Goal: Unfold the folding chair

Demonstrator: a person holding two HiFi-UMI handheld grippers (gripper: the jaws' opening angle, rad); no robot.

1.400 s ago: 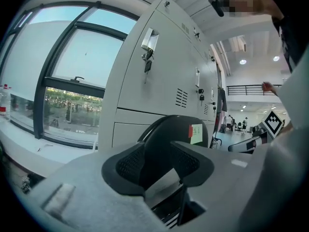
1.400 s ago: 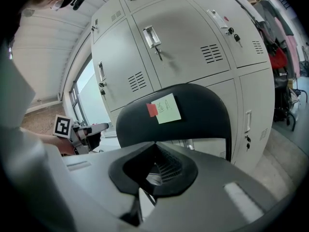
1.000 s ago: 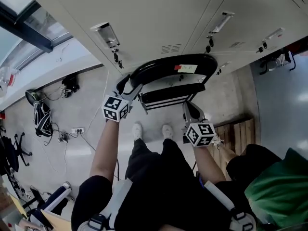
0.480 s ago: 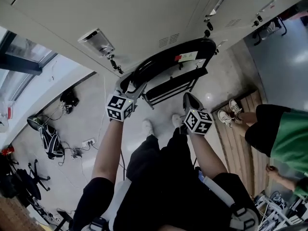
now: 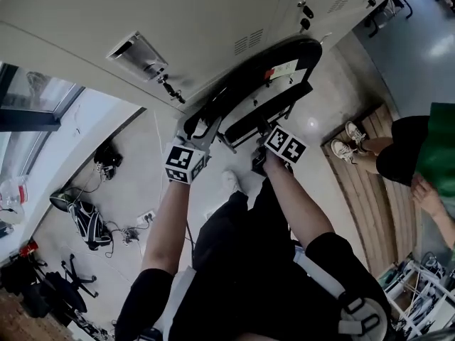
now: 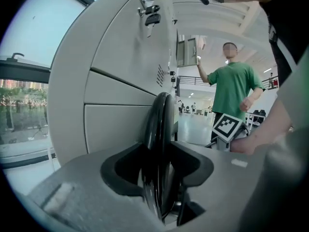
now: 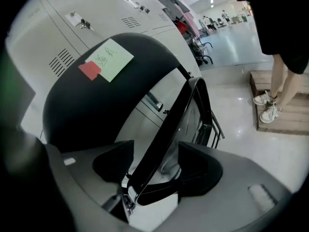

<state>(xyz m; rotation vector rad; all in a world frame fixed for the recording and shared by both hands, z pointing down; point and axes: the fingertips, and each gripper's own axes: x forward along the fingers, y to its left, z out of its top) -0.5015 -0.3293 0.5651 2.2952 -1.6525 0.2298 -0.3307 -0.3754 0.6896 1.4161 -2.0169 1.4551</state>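
Observation:
The black folding chair leans folded against the grey lockers. Its backrest carries a green and red note. My left gripper is at the backrest's left end. In the left gripper view the jaws are closing, and the pads lie against both sides of the backrest's rim. My right gripper reaches the folded seat. Its jaws are opening, and the seat's edge runs slantwise between them with a gap on the left.
A person in a green top stands on a wooden pallet at the right. Bags and cables lie on the floor at the left. My own legs and shoes are just before the chair.
My right gripper has come in from the seat's right side to its edge and has opened. The left gripper has stayed at the backrest's left end. The view has swung.

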